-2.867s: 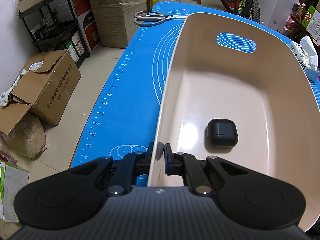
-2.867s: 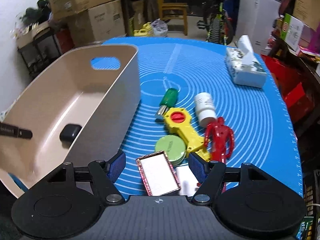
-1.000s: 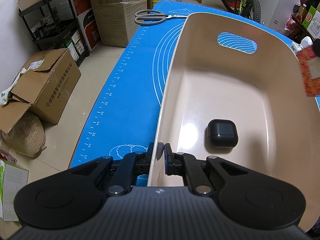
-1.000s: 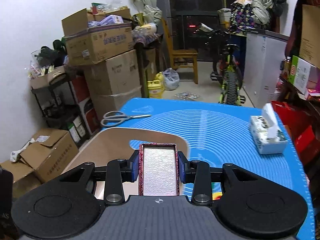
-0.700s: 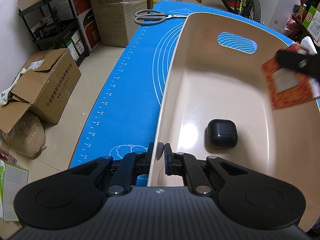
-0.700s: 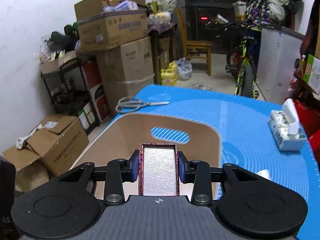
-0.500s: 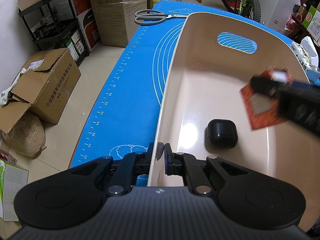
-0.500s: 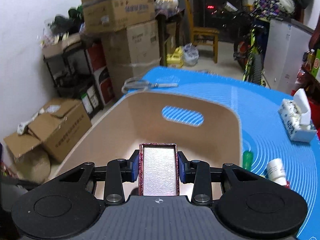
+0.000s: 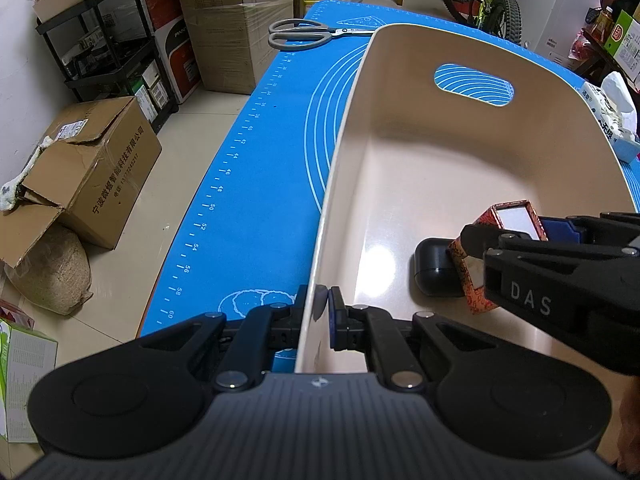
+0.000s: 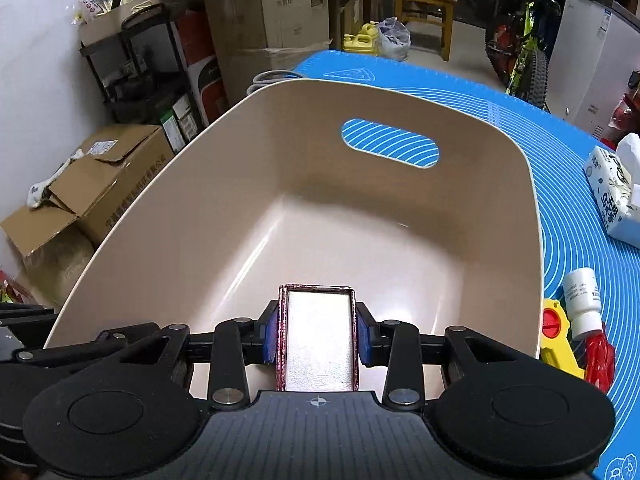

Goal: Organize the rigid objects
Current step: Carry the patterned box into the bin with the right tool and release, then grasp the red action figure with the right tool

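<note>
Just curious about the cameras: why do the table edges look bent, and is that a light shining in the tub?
Left wrist view: the fisheye lens bows the blue mat; a bright ceiling-light glare sits on the tub floor. Right wrist view: same bowing, a soft streak of glare, everything sharp, no blur.

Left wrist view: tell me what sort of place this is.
Probably a home storage room or garage: stacked cardboard boxes along the wall, a parked bicycle, a cluttered black shelf rack.

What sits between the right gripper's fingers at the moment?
The red patterned box, open side up, is clamped between the right gripper fingers, low inside the beige bin; clearest in the right wrist view.
</note>
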{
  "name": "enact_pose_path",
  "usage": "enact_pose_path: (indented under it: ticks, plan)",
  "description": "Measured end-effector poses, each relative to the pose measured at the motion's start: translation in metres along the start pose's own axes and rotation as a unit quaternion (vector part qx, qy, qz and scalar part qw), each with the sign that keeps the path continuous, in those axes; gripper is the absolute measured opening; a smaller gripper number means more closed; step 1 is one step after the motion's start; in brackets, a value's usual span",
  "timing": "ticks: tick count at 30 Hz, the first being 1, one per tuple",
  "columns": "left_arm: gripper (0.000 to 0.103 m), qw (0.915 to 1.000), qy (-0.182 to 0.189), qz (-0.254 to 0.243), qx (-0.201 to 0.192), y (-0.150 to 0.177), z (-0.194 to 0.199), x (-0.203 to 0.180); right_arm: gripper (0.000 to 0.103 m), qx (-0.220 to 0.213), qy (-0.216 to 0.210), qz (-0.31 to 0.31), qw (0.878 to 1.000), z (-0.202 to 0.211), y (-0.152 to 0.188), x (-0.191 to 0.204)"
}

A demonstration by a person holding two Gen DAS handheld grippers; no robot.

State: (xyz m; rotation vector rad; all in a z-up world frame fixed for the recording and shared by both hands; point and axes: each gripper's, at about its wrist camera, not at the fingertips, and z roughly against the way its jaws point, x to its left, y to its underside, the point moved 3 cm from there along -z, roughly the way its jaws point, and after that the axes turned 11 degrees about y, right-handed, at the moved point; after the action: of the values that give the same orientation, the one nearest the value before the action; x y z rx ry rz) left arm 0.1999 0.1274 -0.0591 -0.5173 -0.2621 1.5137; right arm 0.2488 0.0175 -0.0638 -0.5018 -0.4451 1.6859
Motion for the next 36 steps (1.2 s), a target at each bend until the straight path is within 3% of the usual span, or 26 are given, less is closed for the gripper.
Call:
enact_pose_path:
  ticks: [9,17,26,36]
  plan:
    - [0.011,1.0000,-0.001,-0.001,0.000,0.000,0.000,0.000,0.050,-0.015,-0.015,-0.016,1.000,0.014,-0.001,-0.013]
    - [0.011,1.0000,0.000,0.000,0.001,0.000,-0.001,0.000,0.050,-0.056,-0.008,-0.045,0.997,0.046,-0.010,-0.046]
    - [0.011,1.0000,0.000,0.000,0.001,0.000,-0.001,0.000,0.050,-0.081,0.041,-0.085,0.992,0.072,-0.003,-0.118]
    - [0.011,1.0000,0.000,0.000,0.002,0.000,-0.002,0.000,0.050,-0.051,0.114,-0.147,0.981,0.054,0.038,-0.201]
